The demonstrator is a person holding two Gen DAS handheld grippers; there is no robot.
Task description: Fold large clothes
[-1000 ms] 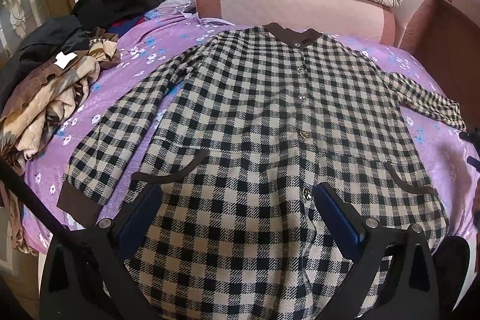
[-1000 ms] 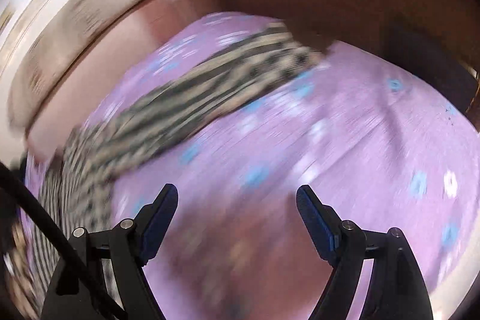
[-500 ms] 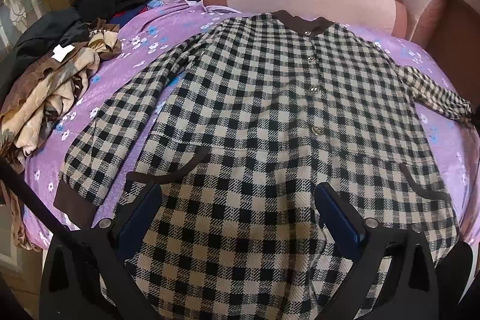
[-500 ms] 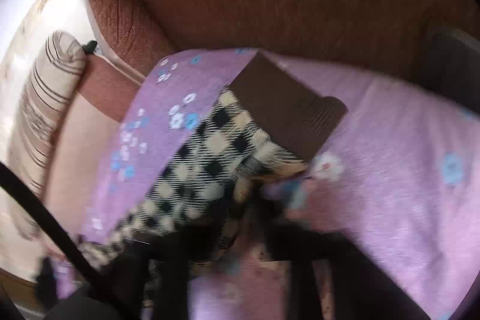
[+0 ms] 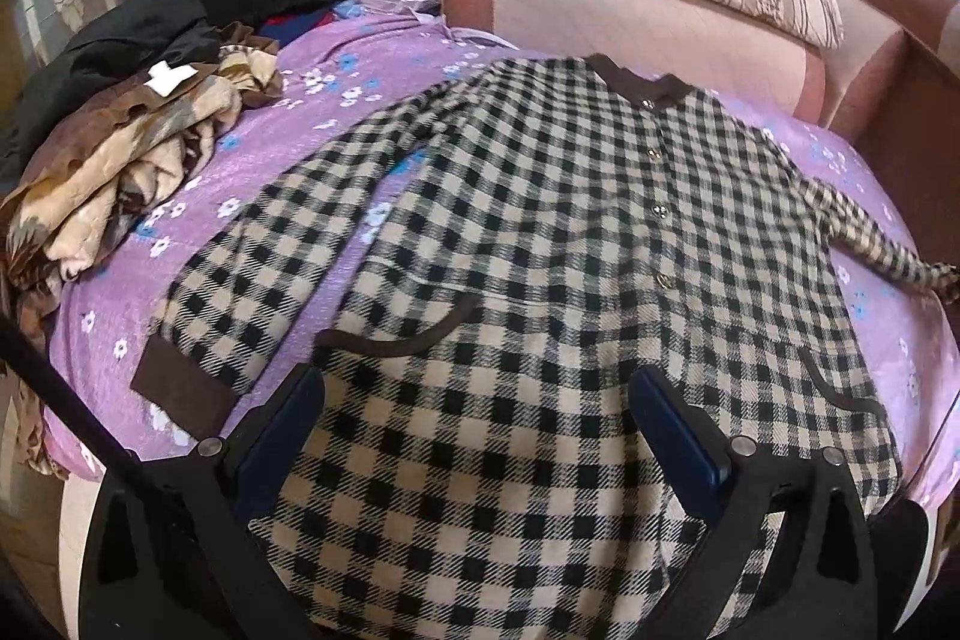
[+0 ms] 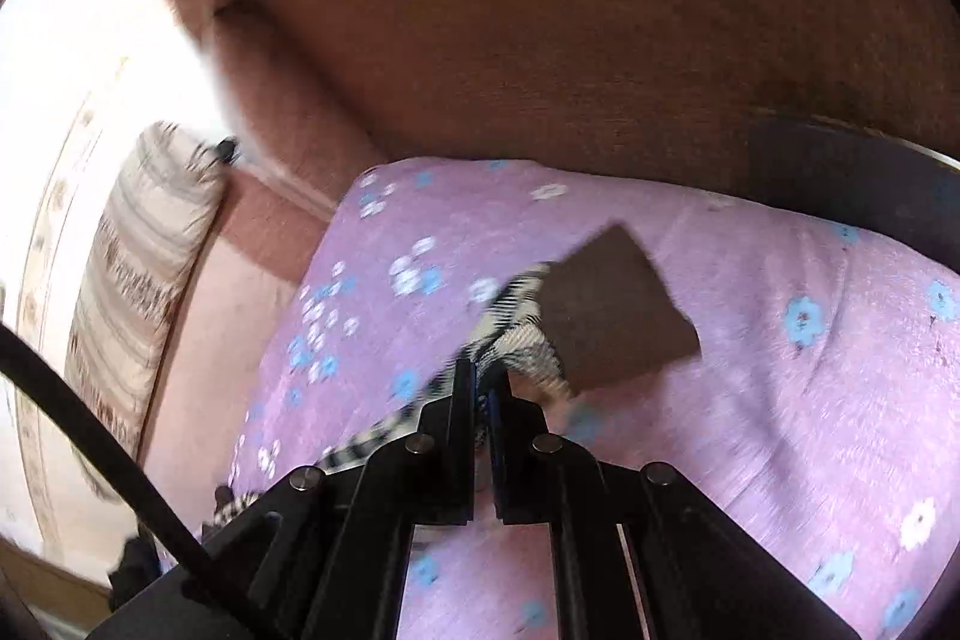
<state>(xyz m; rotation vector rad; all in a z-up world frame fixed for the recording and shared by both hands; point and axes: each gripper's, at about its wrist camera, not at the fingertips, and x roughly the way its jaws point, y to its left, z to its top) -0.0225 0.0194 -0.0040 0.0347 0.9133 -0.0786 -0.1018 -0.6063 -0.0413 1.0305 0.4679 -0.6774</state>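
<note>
Right gripper (image 6: 485, 388), spread wide a second ago, has now pinched the checked coat's right sleeve (image 6: 516, 340) beside its brown cuff (image 6: 612, 316). Sleeve fold can start. Left gripper (image 5: 480, 418) hovers spread over the hem.

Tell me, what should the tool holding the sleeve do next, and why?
Probably lift the sleeve and carry it across onto the checked coat. The right tool is shut on it near the brown cuff, and the coat lies flat.
</note>
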